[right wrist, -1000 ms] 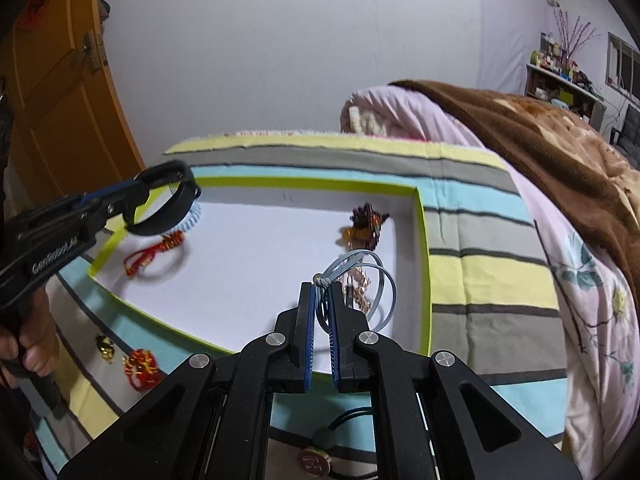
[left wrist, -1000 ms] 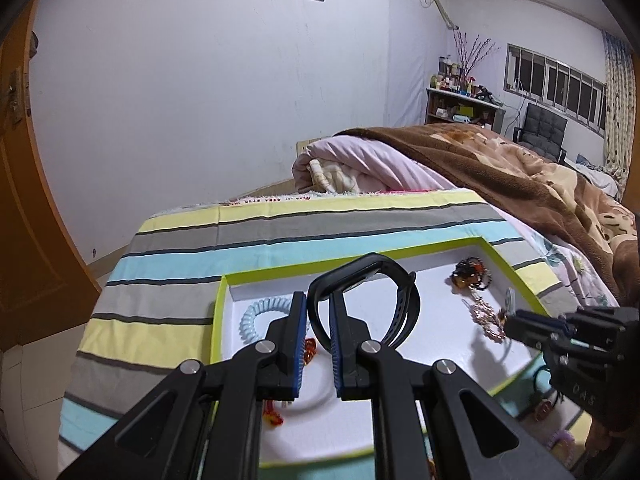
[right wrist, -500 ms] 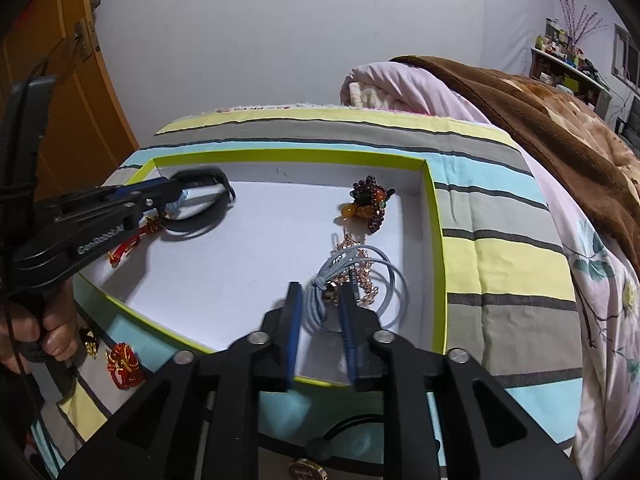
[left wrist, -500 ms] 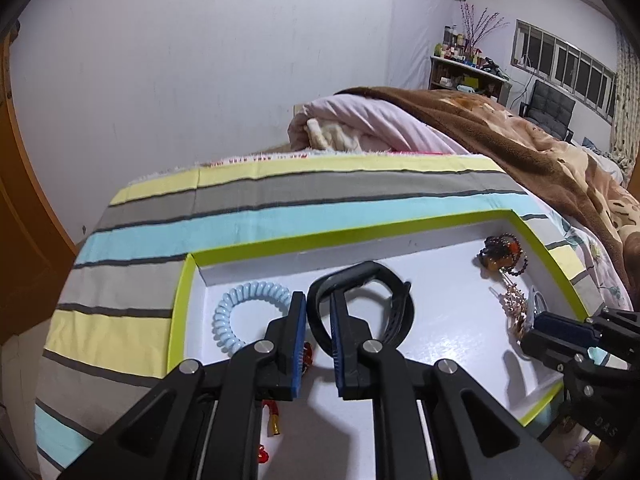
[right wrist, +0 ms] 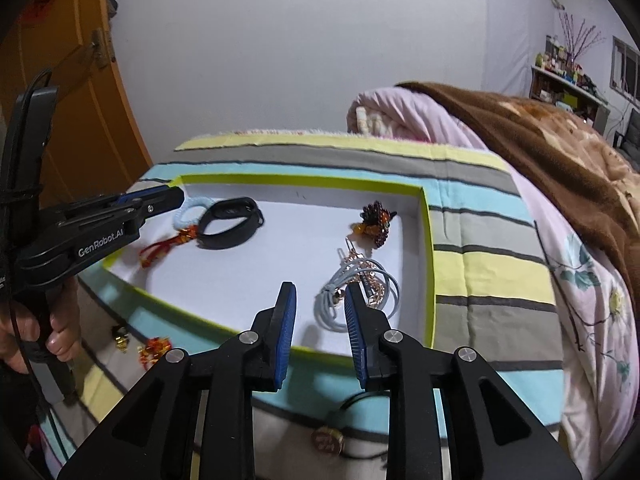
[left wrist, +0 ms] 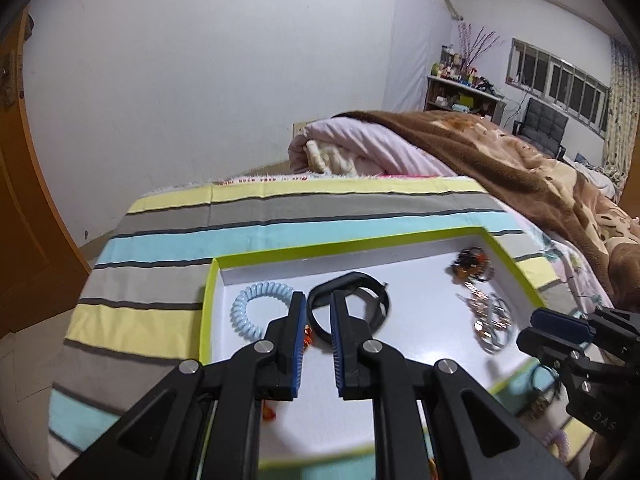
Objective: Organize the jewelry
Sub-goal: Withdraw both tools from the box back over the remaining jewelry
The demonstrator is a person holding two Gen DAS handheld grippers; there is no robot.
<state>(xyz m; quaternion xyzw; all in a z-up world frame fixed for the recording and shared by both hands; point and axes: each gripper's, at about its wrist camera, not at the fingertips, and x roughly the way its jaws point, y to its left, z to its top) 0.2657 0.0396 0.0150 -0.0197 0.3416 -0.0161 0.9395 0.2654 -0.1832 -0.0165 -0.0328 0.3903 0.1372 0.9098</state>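
Standing spread with nothing pinched, the right gripper [right wrist: 320,312] has just been opening, its 2 blue pads either side of a grey cord loop [right wrist: 360,300] lying on rose-gold chain inside the green-rimmed white tray [right wrist: 429,240]. The left gripper [left wrist: 316,332] shows a narrow gap, and whether it pinches the black wristband [left wrist: 352,308] on the tray floor I cannot tell. A pale-blue coil tie [left wrist: 256,308] lies just beside that band, and a dark beaded piece [right wrist: 376,222] lies near the tray's far right corner, all on a striped cloth [right wrist: 480,264].
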